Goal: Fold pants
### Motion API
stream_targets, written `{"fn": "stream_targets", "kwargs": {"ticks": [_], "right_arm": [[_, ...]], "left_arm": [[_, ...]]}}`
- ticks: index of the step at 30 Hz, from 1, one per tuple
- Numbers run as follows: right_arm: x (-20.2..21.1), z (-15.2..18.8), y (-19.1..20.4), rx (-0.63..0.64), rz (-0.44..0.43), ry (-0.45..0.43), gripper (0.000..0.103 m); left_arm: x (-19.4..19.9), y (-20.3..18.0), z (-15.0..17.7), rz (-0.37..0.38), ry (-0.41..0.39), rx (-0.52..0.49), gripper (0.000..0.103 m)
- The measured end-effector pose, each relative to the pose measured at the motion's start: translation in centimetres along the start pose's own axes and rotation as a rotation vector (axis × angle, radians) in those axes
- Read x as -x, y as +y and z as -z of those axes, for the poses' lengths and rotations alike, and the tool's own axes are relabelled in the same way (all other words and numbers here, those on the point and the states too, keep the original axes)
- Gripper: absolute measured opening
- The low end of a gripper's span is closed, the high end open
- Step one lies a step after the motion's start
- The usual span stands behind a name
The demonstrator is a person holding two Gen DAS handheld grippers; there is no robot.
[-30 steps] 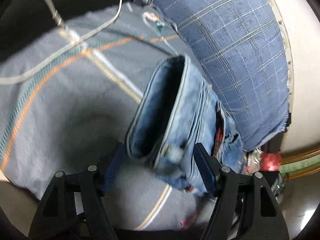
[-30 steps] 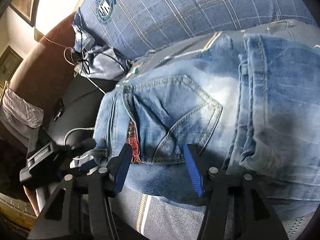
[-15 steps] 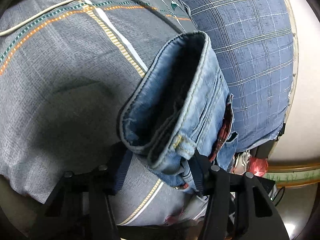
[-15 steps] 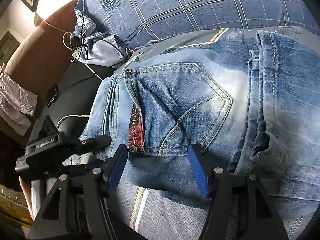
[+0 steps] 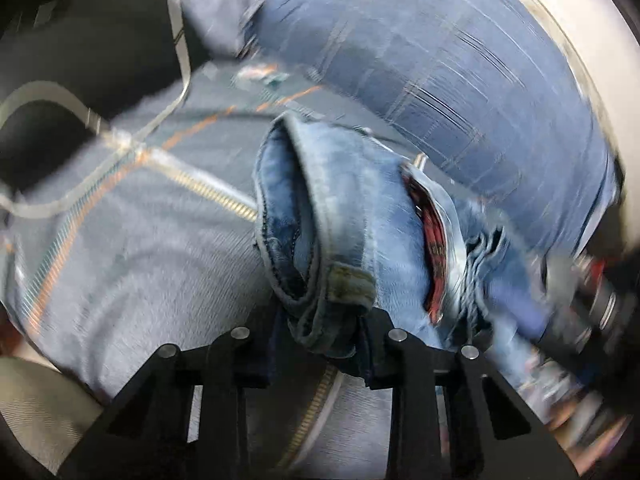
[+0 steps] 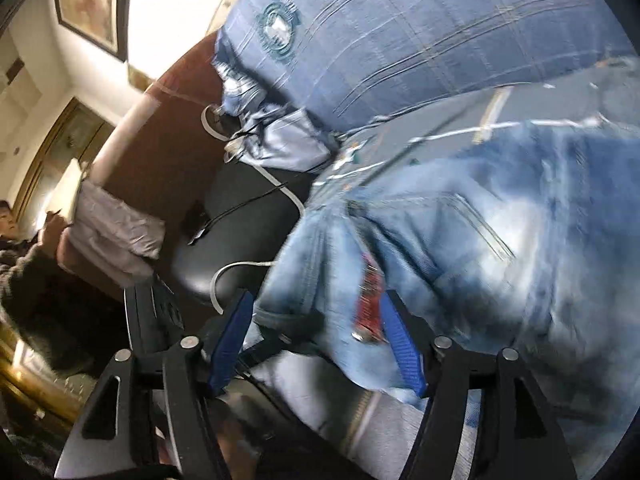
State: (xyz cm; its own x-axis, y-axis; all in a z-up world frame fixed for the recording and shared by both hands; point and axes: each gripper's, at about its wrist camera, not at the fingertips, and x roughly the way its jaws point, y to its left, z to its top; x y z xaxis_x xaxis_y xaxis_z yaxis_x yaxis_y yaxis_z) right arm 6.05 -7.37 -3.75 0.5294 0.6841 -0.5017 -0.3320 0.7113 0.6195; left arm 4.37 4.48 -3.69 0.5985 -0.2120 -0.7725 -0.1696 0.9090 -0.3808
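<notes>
Both tongs sit at the waist end of the folded jeans. Your left gripper is closing, and its pads already pinch the doubled waistband at the belt loop, at 6 o'clock in the left wrist view. Your right gripper is opening; denim near the red pocket lining lies between its blue pads, but blur hides whether they press, so treat that side as released.

Jeans position: a thick, multi-layer bundle lying on the grey striped blanket, its waist edge toward you.

Handling, judged: denim is heavy for cloth, soft yet bulky, not fragile and not slippery. Stacked layers will slide apart if you pinch only the top one. Take hold on the stitched waistband or a seam, through all the layers.

Outward: the blue checked pillow lies at 12 to 1 o'clock beyond the jeans. A white cable crosses the blanket at 9 to 10 o'clock; keep the bundle off it. In the right wrist view, a dark cushion at 9 o'clock, and a person at the far left edge
</notes>
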Motion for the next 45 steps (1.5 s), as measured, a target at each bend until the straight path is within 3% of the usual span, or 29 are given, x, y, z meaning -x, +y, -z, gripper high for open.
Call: {"fn": "stream_targets", "kwargs": {"ticks": [3,9,14,19,20,21,22,24,27,29,32,35,39,45], "right_arm": [[-1.9,-2.9,1.1,0.036,-0.029,0.152,0.069],[-8.5,-7.3,5.0,0.230,0.080,0.452,0.069],[-14.0,-6.3,7.6,0.404,0.219,0.663,0.069],[-15.6,-4.4,7.8,0.529,0.411,0.748,0.064],[-15.8,-4.1,7.9,0.552,0.437,0.757,0.060],[-16.0,-3.8,8.0,0.587,0.473,0.764,0.046],[-16.1,-3.5,8.0,0.618,0.528,0.764,0.037],[-15.9,-3.7,7.7,0.604,0.553,0.770,0.021],[-14.1,-4.6,7.7,0.572,0.540,0.710,0.012],[-12.1,-5.3,7.9,0.538,0.506,0.640,0.010],[-7.1,-6.9,7.8,0.414,0.383,0.452,0.010],[-1.2,-7.3,6.3,0.260,0.244,0.249,0.008],[5.9,-6.6,1.8,0.065,0.063,0.024,0.005],[15.0,-4.4,-6.9,-0.113,-0.035,-0.217,0.004]], "left_arm": [[0.2,-2.5,1.1,-0.083,-0.062,-0.163,0.031],[0.5,-5.8,3.7,-0.196,-0.167,-0.450,0.031],[-0.1,-8.2,6.1,-0.243,-0.252,-0.710,0.030],[0.6,-9.0,6.7,-0.213,-0.255,-0.757,0.030],[0.8,-8.9,6.6,-0.203,-0.253,-0.757,0.030],[0.9,-9.1,6.6,-0.200,-0.255,-0.760,0.030],[0.9,-9.1,6.6,-0.196,-0.252,-0.766,0.030],[1.1,-9.0,6.4,-0.186,-0.243,-0.769,0.030],[2.5,-9.2,6.4,-0.153,-0.257,-0.743,0.030],[4.2,-8.7,5.6,-0.084,-0.290,-0.693,0.030],[6.4,-7.9,4.3,0.057,-0.334,-0.588,0.031],[7.5,-7.7,2.9,0.219,-0.326,-0.496,0.031],[7.7,-12.0,3.7,0.267,-0.325,-0.559,0.031],[5.5,-20.9,6.5,0.257,-0.278,-0.746,0.031]]}}
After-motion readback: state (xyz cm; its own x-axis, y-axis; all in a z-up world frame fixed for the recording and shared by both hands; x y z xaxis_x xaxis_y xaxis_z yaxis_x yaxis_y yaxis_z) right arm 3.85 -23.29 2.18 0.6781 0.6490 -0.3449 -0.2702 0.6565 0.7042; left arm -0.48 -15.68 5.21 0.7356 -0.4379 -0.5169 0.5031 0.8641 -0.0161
